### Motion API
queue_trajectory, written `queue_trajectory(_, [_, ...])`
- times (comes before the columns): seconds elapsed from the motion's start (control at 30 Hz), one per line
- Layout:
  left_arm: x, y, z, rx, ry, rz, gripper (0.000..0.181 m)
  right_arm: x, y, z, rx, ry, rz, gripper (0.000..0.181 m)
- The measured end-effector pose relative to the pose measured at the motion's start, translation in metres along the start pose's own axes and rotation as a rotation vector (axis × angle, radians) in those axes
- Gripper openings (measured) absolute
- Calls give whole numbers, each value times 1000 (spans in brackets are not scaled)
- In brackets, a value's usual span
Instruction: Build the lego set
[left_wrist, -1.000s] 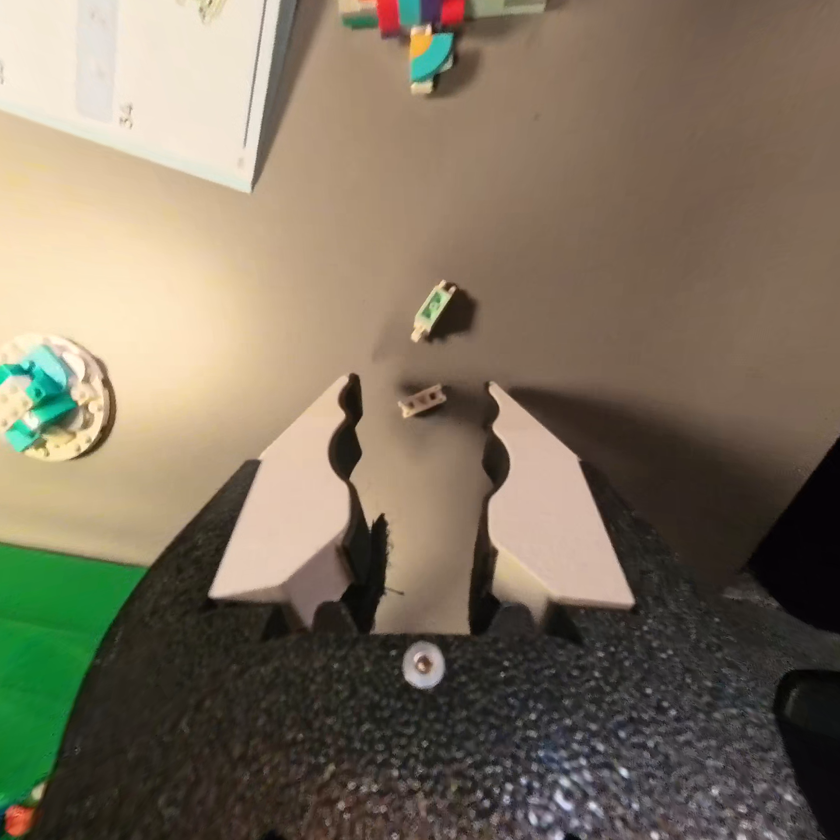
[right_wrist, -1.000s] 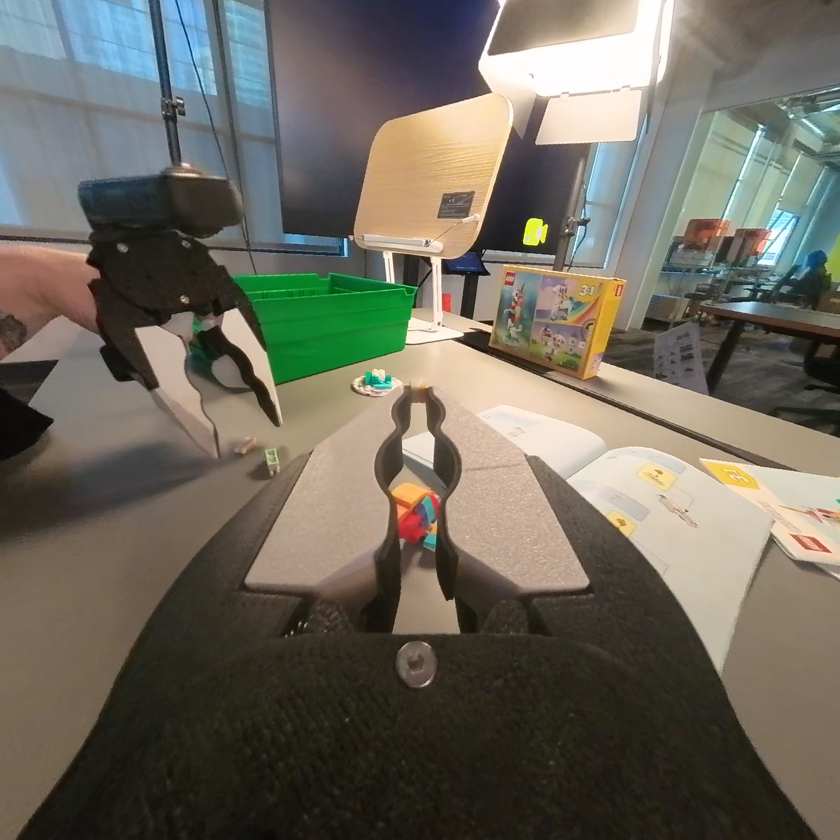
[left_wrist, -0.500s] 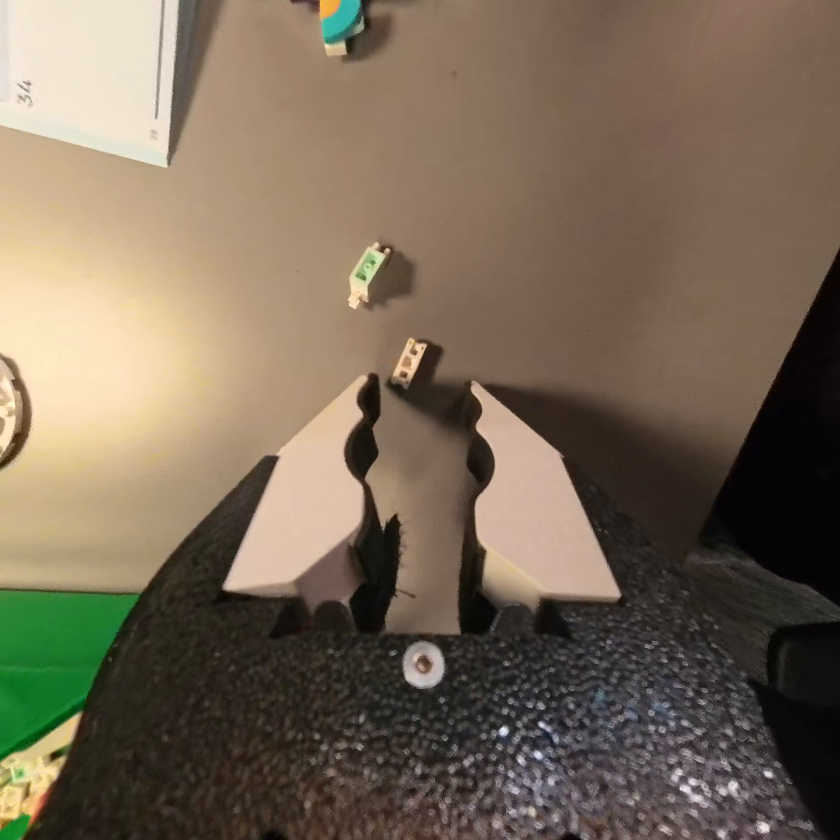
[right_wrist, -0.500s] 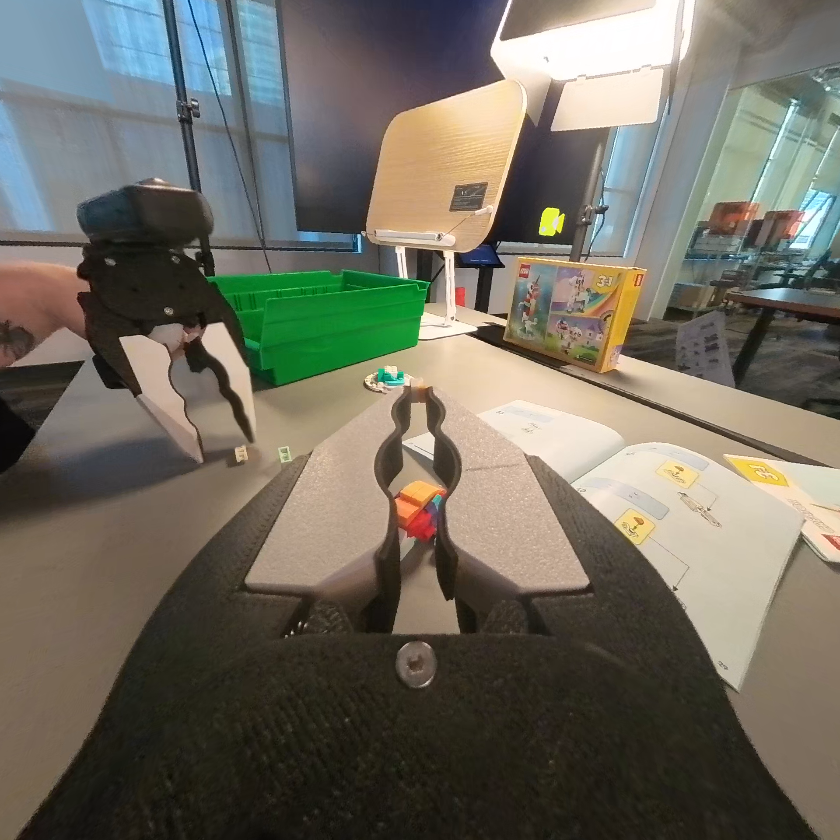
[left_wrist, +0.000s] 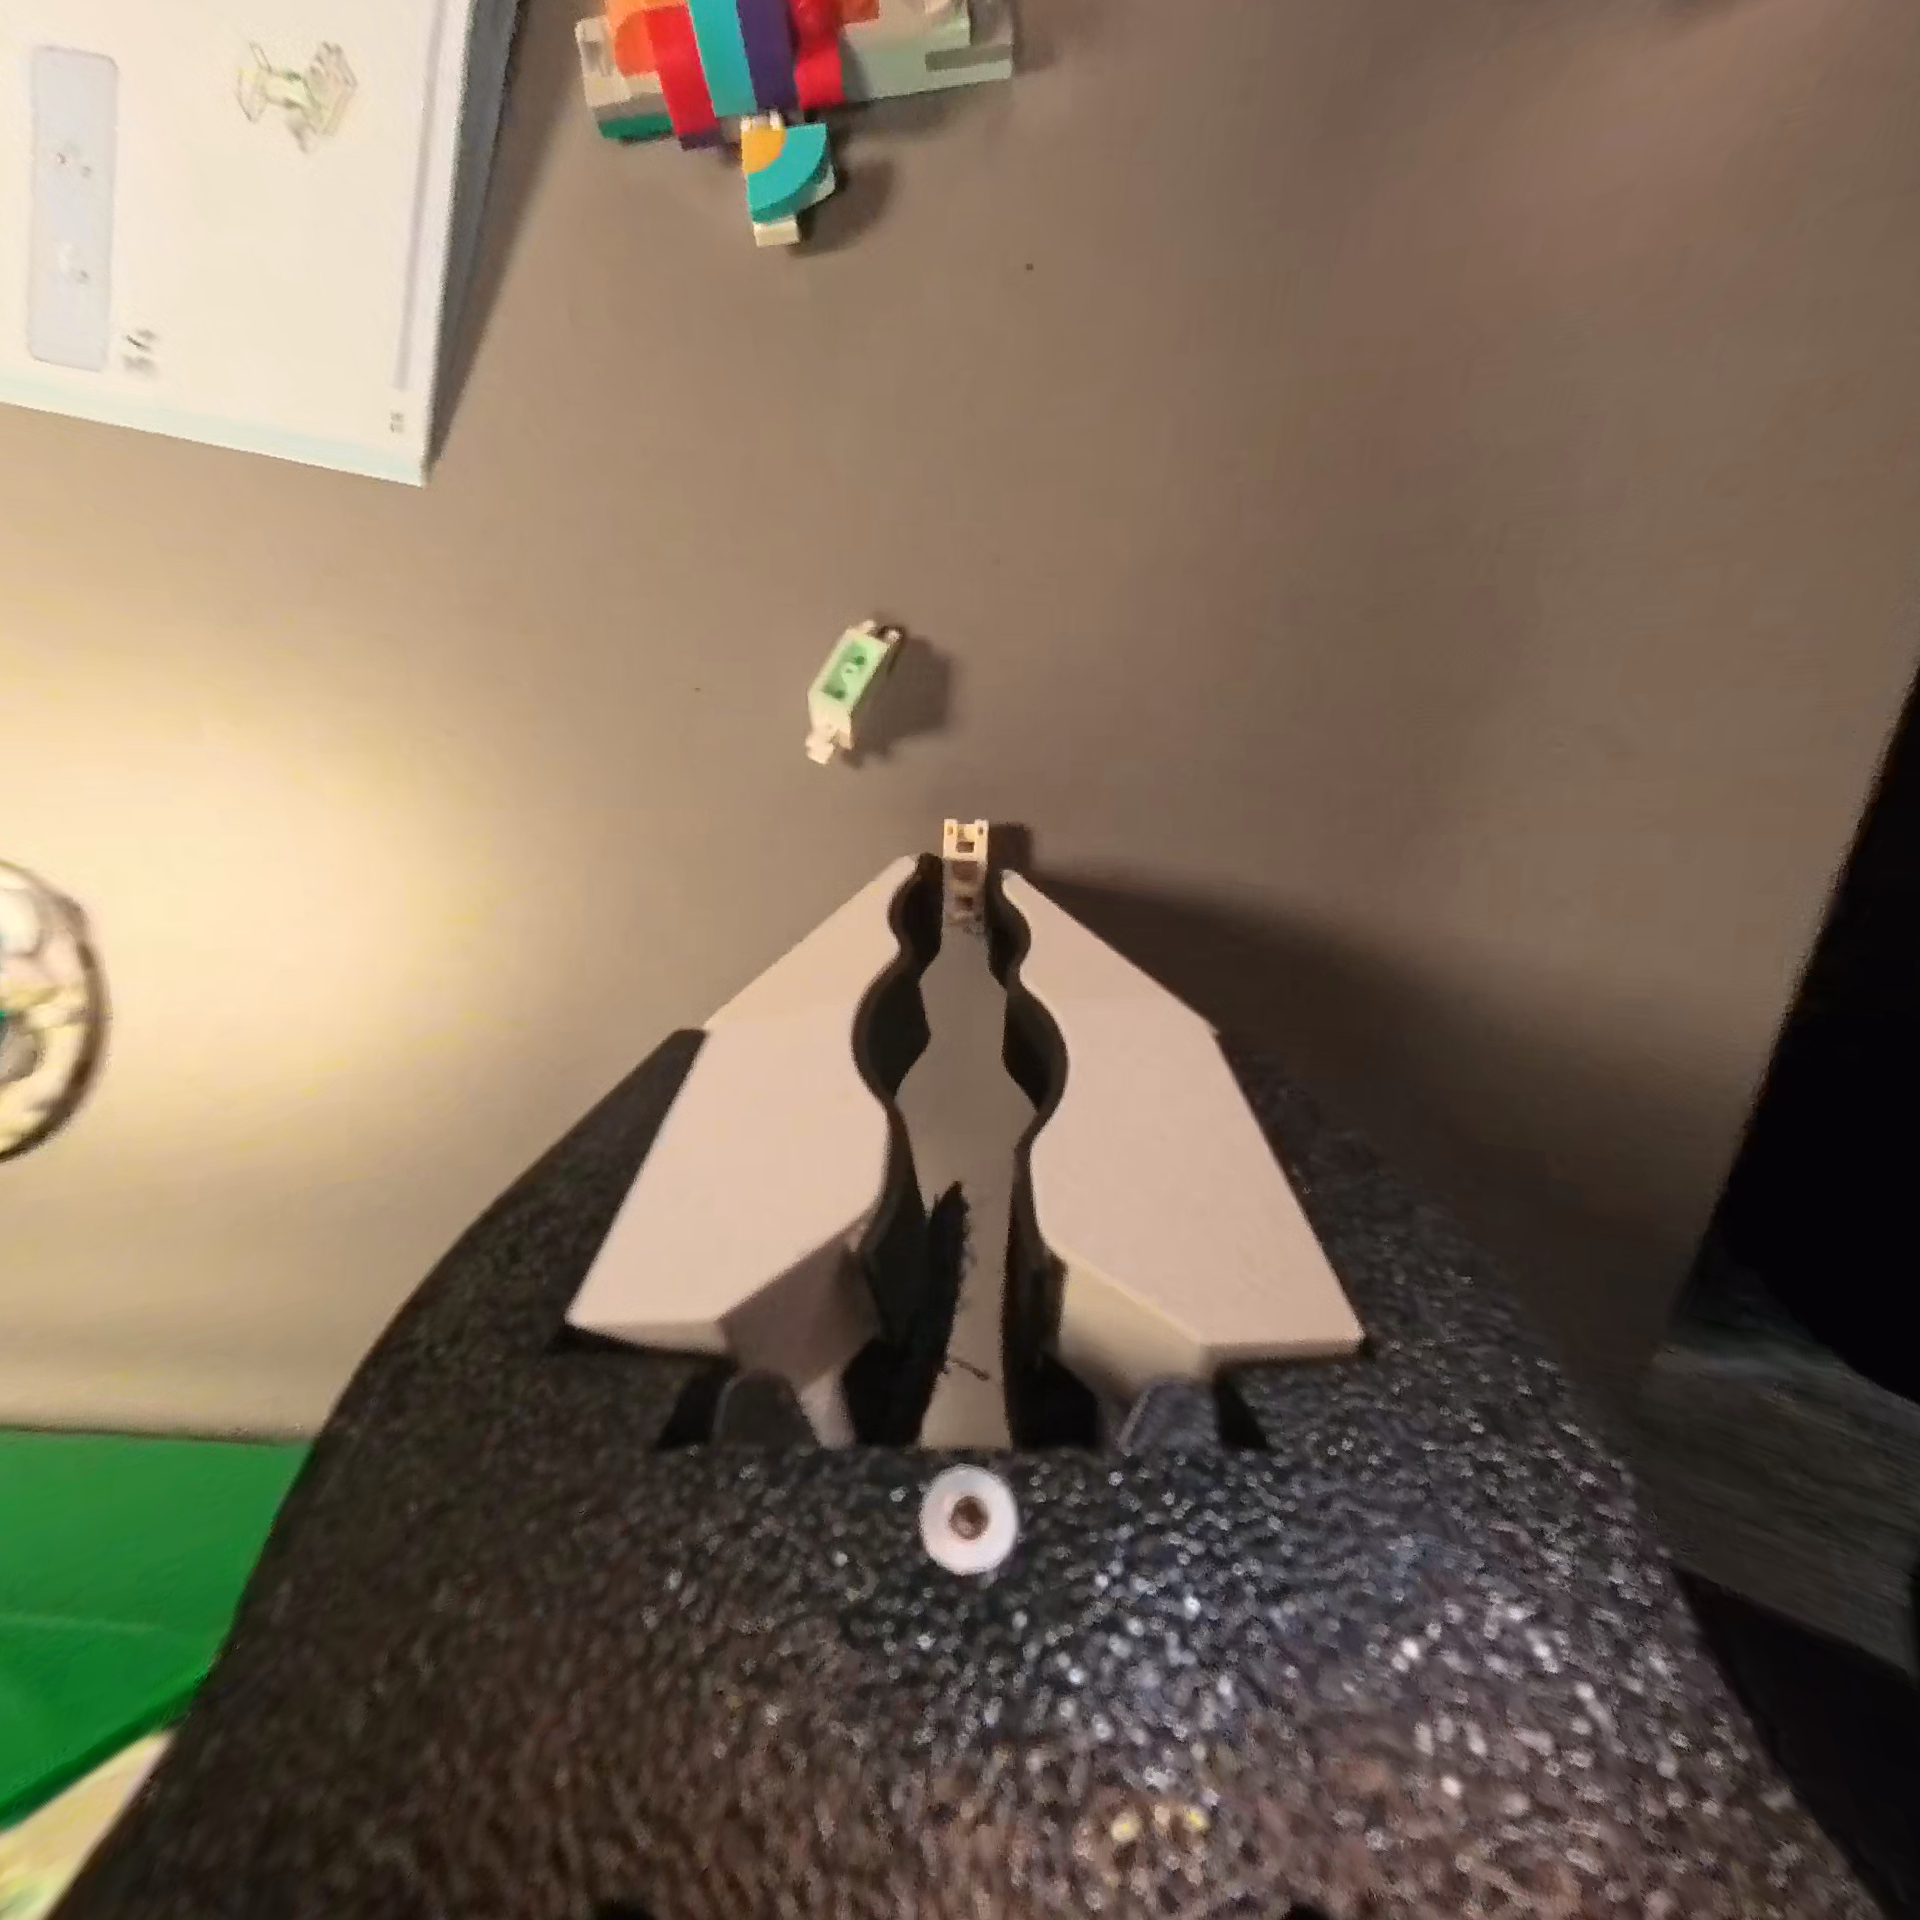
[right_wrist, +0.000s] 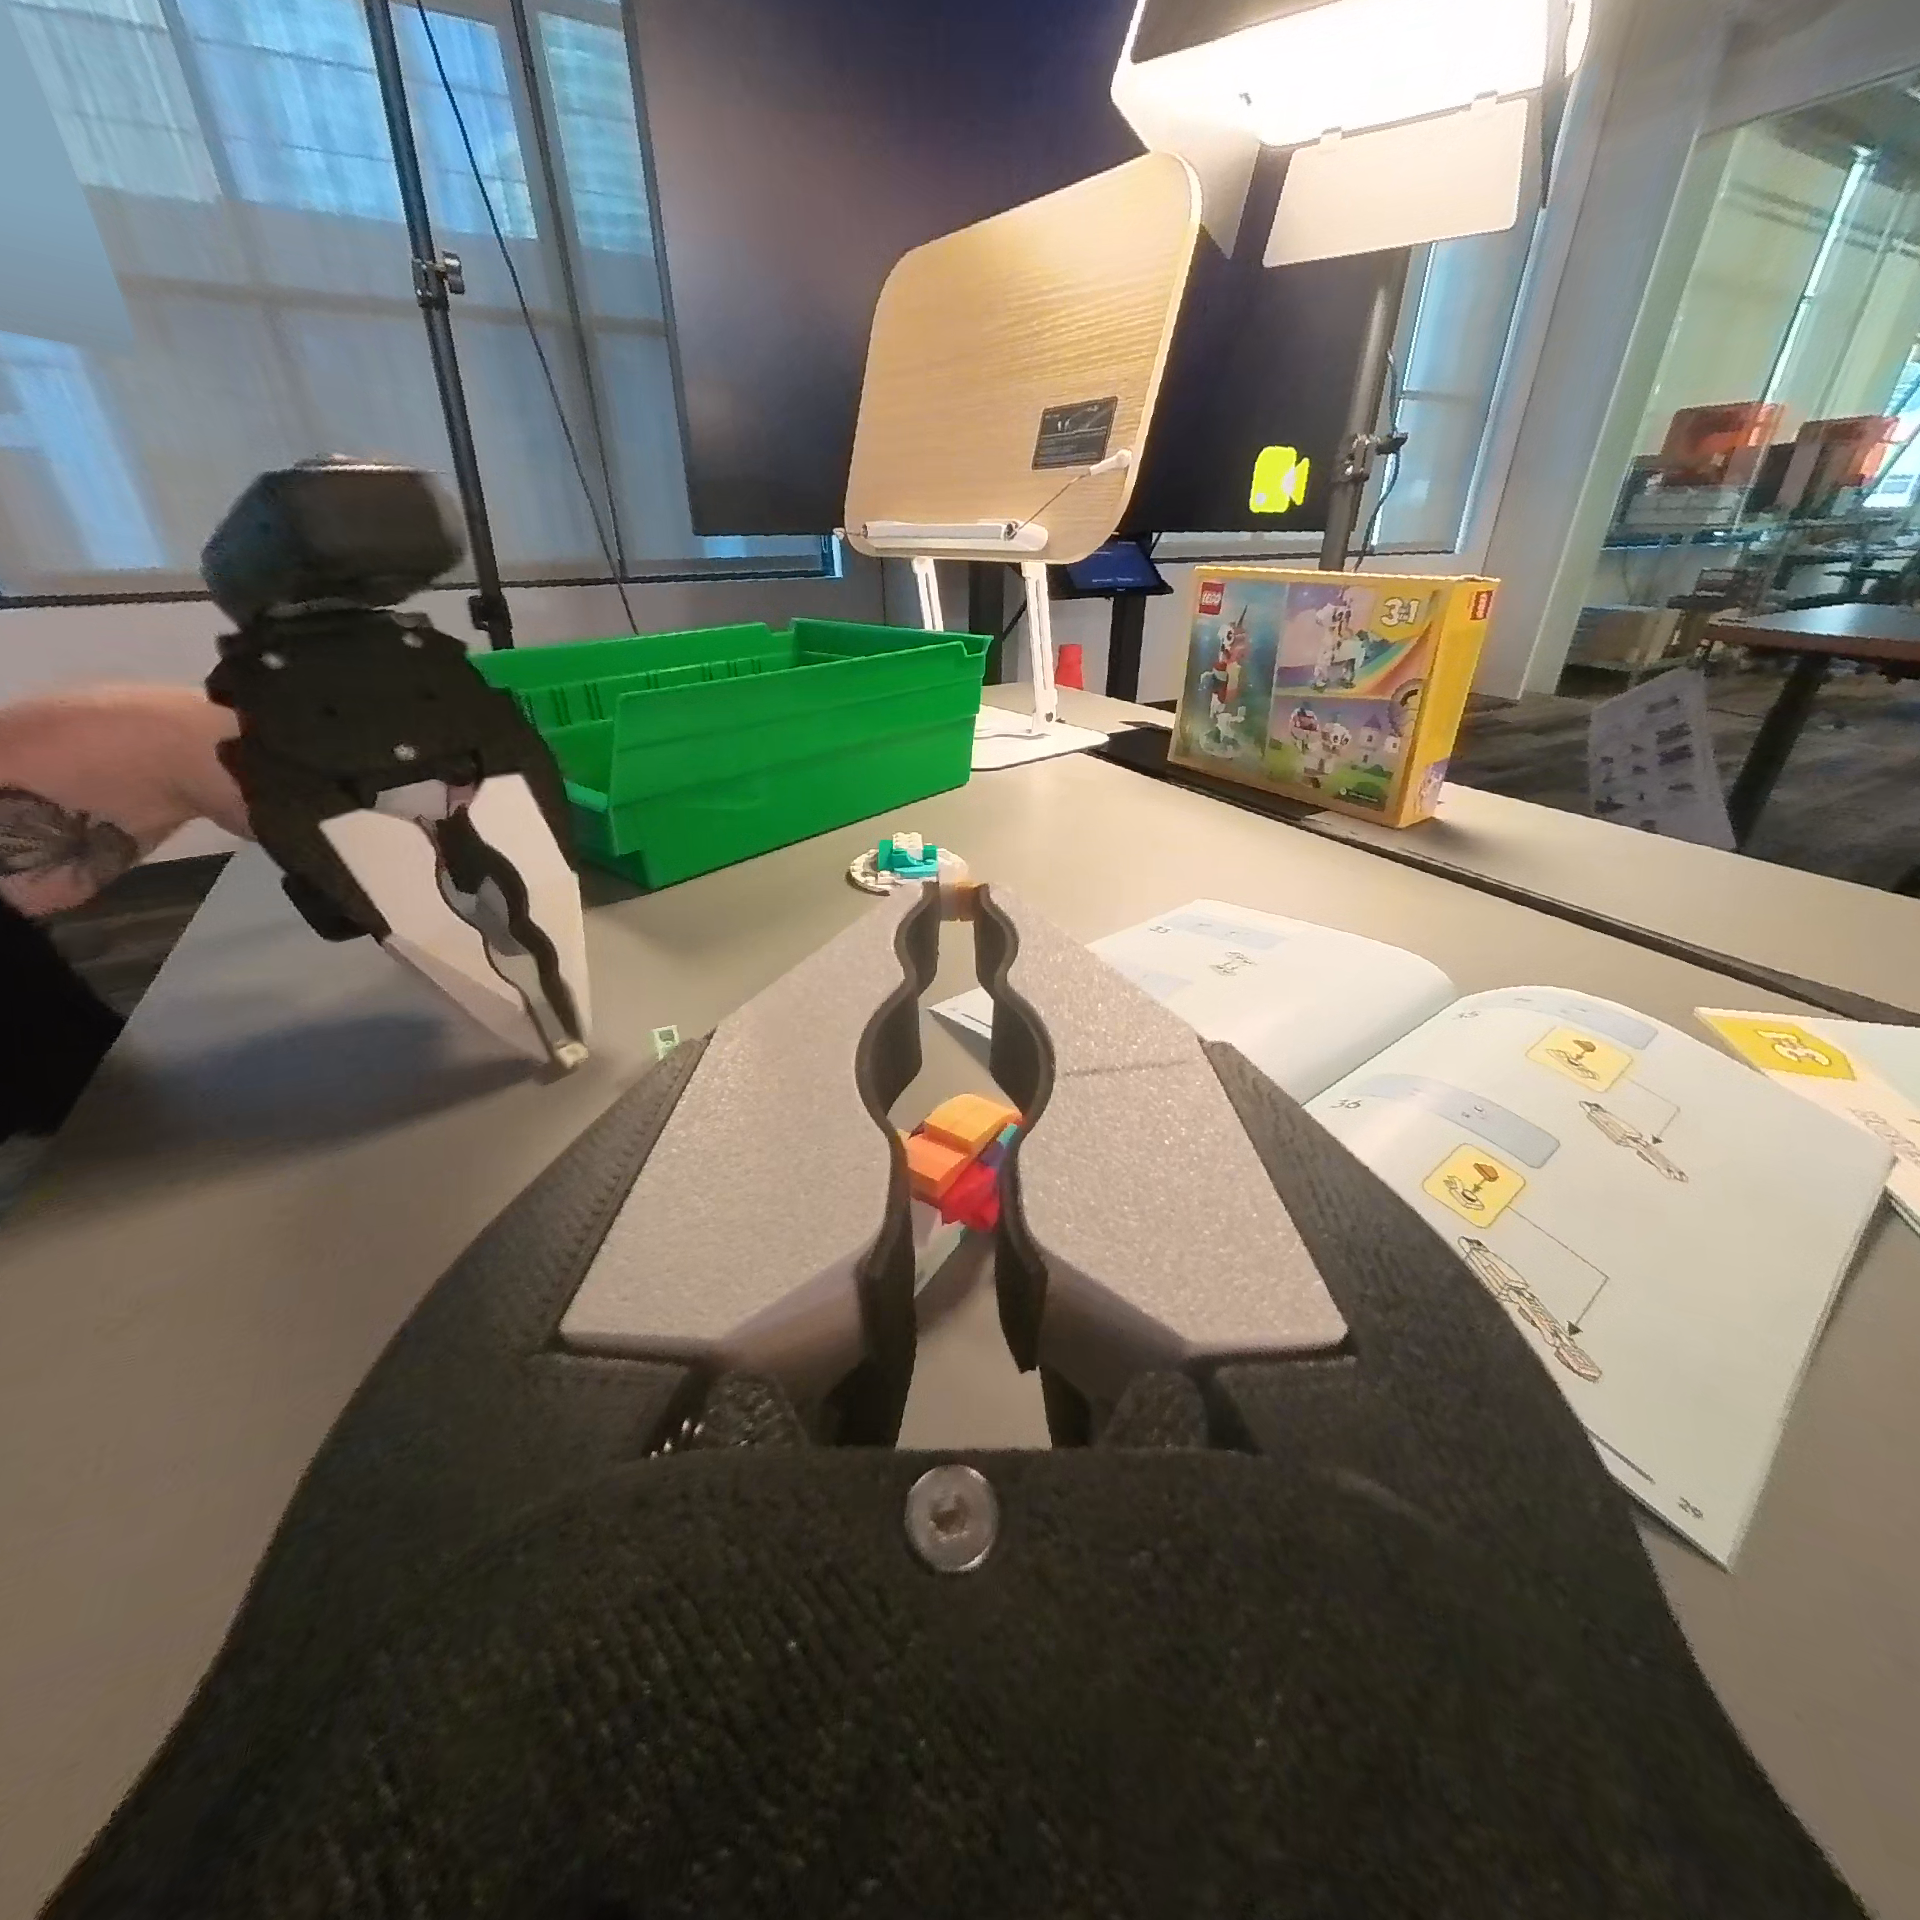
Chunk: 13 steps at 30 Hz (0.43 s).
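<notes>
My left gripper is shut on a small cream piece at the grey table. The right wrist view shows it with its tips down on the table. A small pale green piece lies just beyond it, also visible in the right wrist view. My right gripper is shut on a small tan piece and hovers above the colourful lego build. That build lies at the top of the left wrist view.
An open instruction booklet lies at the right. A round plate with teal bricks sits mid-table. A green bin, a wooden book stand and the yellow lego box stand behind. A person's hand holds the left gripper.
My left gripper was open over the small cream piece. It has come down and shut on it. The right gripper has stayed shut over the build.
</notes>
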<state>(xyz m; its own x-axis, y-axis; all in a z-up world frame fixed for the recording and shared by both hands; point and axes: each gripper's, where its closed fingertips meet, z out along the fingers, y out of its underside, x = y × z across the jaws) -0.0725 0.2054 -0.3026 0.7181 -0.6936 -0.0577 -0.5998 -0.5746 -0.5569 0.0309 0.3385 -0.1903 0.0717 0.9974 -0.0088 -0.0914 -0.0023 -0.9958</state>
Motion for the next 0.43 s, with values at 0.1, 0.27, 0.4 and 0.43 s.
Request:
queue_trajectory(0.1, [-30,-10,-9,72,-266,72,6,0,-1,0,5,5,-8,3])
queue_trajectory(0.27, [-28,-97,-94,890,-367,-139,5,-1,-1,0,7,5,-14,3])
queue_trajectory(0.4, [0,-119,-175,1489,48,-378,5,-2,-1,0,6,4,-18,3])
queue_trajectory(0.43, [4,-117,-190,1594,125,-401,5,-2,-1,0,6,4,-19,3])
